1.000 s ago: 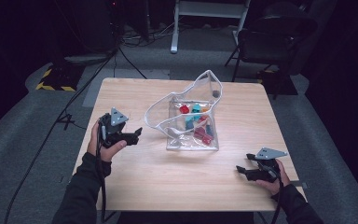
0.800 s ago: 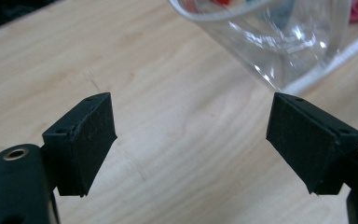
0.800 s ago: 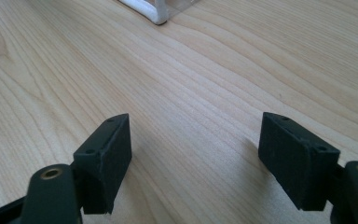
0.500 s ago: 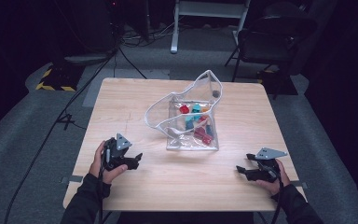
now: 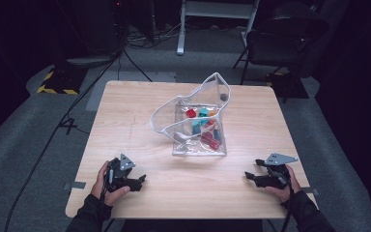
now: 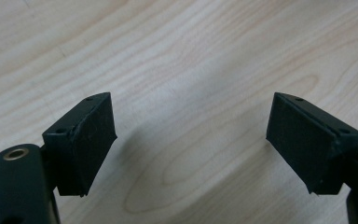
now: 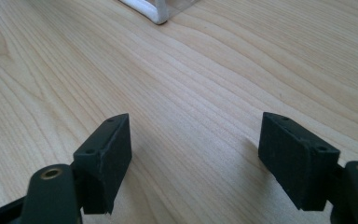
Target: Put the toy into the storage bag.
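A clear plastic pouch (image 5: 198,128) holding red and teal pieces sits mid-table, its white-edged mouth gaping toward the far side. The left gripper (image 5: 137,181) rests near the table's (image 5: 125,111) front edge, jaws spread and empty, well apart from the pouch. The right gripper (image 5: 251,176) lies opposite, likewise wide and empty, the pouch's corner (image 7: 156,14) ahead of it.

The high view looks forward and down from above the near edge of the desk (image 5: 140,116), taking in its whole top. Each gripper view sits low and close over the wood, looking along its own two jaws. All three share the desk's near surface.
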### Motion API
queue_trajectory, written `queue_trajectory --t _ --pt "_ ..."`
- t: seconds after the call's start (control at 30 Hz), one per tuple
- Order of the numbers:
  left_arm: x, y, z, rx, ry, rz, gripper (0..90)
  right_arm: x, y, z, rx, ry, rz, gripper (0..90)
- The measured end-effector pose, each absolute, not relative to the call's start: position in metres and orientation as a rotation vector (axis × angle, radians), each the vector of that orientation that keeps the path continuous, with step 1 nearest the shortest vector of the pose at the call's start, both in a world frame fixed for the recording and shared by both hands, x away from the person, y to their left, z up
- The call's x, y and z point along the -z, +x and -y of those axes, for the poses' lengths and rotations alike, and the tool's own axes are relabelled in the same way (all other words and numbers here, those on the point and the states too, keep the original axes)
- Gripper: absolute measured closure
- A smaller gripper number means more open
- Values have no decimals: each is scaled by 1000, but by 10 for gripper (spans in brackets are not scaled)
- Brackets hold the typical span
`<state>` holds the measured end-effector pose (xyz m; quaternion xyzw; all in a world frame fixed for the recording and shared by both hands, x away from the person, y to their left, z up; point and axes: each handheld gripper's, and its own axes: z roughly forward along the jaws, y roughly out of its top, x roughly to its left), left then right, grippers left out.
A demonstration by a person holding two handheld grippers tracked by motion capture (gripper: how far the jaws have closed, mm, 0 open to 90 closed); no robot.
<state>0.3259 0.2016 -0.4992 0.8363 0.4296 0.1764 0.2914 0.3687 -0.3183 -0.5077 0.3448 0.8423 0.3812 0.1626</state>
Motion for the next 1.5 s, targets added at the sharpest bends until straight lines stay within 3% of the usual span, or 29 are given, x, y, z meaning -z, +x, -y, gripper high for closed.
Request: queue_trajectory --t 0.23,1.5 --pt "507 319 -208 -441 2132 -1167 147 508 369 318 -1087 986 -2403 261" --pt "507 318 -209 -437 2138 -1153 144 508 368 318 -1086 987 -2400 260"
